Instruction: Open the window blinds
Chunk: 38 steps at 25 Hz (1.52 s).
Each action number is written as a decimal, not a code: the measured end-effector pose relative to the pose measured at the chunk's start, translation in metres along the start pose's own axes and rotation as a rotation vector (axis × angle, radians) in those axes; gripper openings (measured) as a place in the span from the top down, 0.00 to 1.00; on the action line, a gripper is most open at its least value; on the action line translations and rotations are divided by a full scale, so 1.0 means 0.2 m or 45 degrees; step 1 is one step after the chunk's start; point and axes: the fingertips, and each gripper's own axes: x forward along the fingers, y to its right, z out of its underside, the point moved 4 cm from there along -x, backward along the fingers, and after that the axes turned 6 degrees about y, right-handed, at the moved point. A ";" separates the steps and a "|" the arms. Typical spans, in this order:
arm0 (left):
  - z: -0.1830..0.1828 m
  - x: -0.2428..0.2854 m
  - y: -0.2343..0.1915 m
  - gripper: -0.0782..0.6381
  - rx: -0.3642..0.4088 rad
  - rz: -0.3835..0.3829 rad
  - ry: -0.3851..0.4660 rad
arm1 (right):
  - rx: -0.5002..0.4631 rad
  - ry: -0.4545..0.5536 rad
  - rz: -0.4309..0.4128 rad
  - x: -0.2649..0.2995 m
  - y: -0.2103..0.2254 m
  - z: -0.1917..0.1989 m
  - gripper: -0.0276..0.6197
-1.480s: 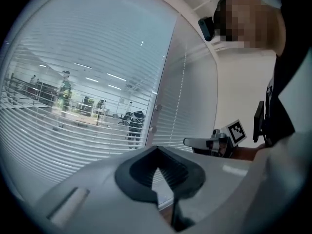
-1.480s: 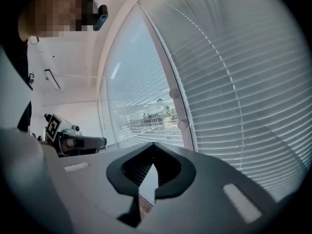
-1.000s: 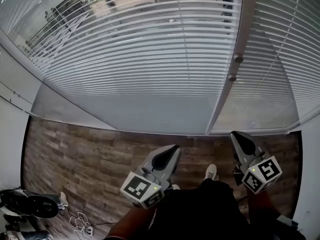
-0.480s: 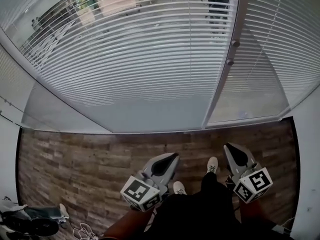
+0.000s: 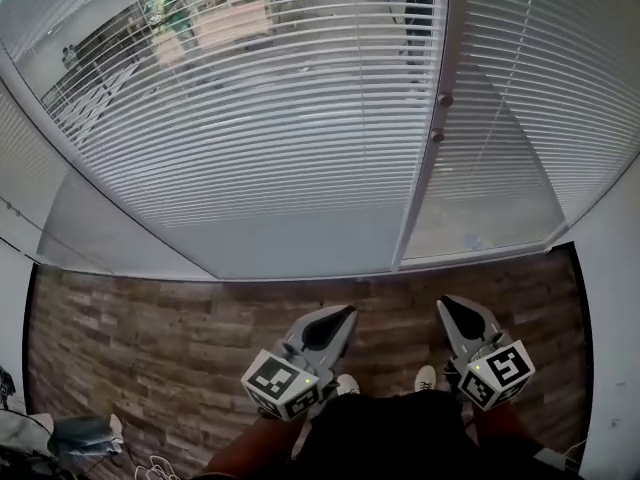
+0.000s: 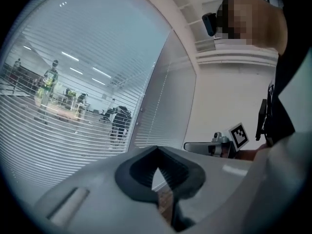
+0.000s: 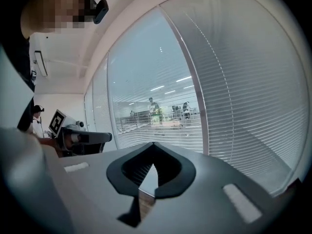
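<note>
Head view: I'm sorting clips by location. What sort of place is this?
Probably an office: a floor-to-ceiling glass wall hung with white blinds, a wood-plank floor, and people in a lit room beyond the slats.

Office territory here: tall glass walls (image 5: 290,240) run floor to ceiling, hung with white slatted blinds (image 5: 280,118), and a wood-plank floor (image 5: 150,333) lies underfoot. Far through the slats on the left there's an open hall with strip ceiling lights (image 6: 71,57) and people (image 6: 50,79) standing about.
</note>
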 end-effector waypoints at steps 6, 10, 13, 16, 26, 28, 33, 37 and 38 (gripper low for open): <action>-0.02 0.17 0.10 0.89 -0.083 -0.026 0.093 | -0.054 -0.008 -0.084 -0.07 0.12 -0.08 0.92; -0.03 0.25 0.21 0.89 -0.097 -0.020 0.116 | -0.067 0.009 -0.109 -0.14 0.19 -0.11 0.92; 0.01 0.29 0.25 0.89 -0.050 -0.023 0.093 | -0.059 0.029 -0.106 -0.17 0.25 -0.11 0.92; 0.00 0.31 0.28 0.89 -0.034 -0.022 0.074 | -0.038 0.032 -0.093 -0.20 0.28 -0.11 0.92; -0.04 0.28 0.31 0.89 0.029 0.003 0.057 | -0.030 0.058 -0.074 -0.23 0.22 -0.11 0.92; -0.07 0.28 0.32 0.89 0.034 0.007 0.054 | -0.033 0.056 -0.071 -0.23 0.21 -0.15 0.92; -0.14 0.27 0.34 0.89 0.041 0.011 0.045 | -0.048 0.038 -0.062 -0.24 0.19 -0.21 0.92; -0.07 0.32 0.30 0.89 0.032 0.009 0.042 | -0.050 0.026 -0.059 -0.20 0.25 -0.16 0.92; -0.06 0.32 0.30 0.89 0.032 0.009 0.038 | -0.052 0.029 -0.061 -0.20 0.25 -0.15 0.92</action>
